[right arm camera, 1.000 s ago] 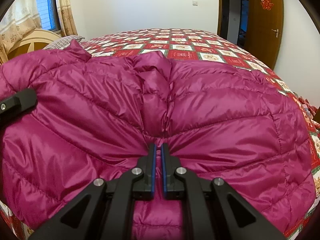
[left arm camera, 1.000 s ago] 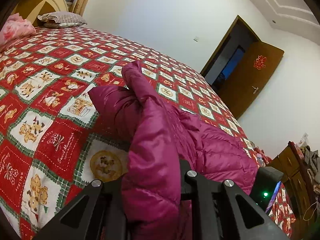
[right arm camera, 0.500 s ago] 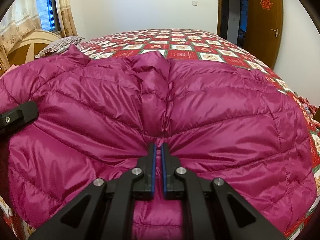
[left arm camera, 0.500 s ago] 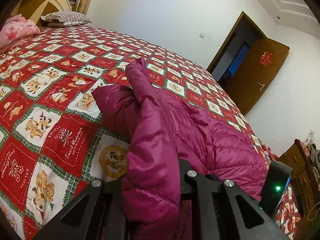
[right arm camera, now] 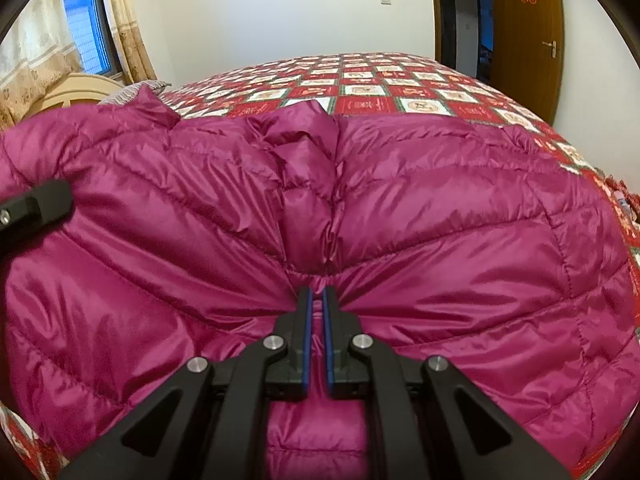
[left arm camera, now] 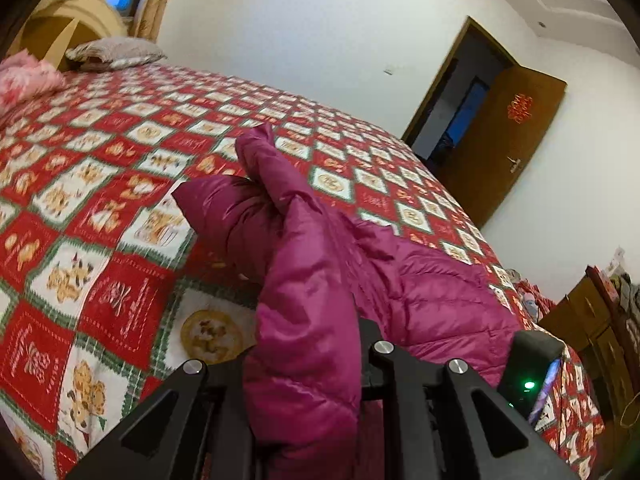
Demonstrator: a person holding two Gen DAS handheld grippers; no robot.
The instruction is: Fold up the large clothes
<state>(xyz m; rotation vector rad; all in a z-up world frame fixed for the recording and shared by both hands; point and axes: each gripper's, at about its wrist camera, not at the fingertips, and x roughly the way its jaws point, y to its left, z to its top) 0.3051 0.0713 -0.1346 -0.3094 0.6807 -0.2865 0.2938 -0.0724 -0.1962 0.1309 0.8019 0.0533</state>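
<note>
You get soft, even indoor light with bluish daylight at the window. Sheen glints on the puffer jacket, and your left view is motion-blurred across the bedspread. Fisheye bending and dark vignetting crowd both edges.

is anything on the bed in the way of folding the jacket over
Nothing visible does. Both grippers are already shut on the jacket: the right gripper pinches its edge, the left gripper a thick fold. The quilt beyond the jacket looks bare; the pink bedding and pillow lie far off by the headboard.
</note>
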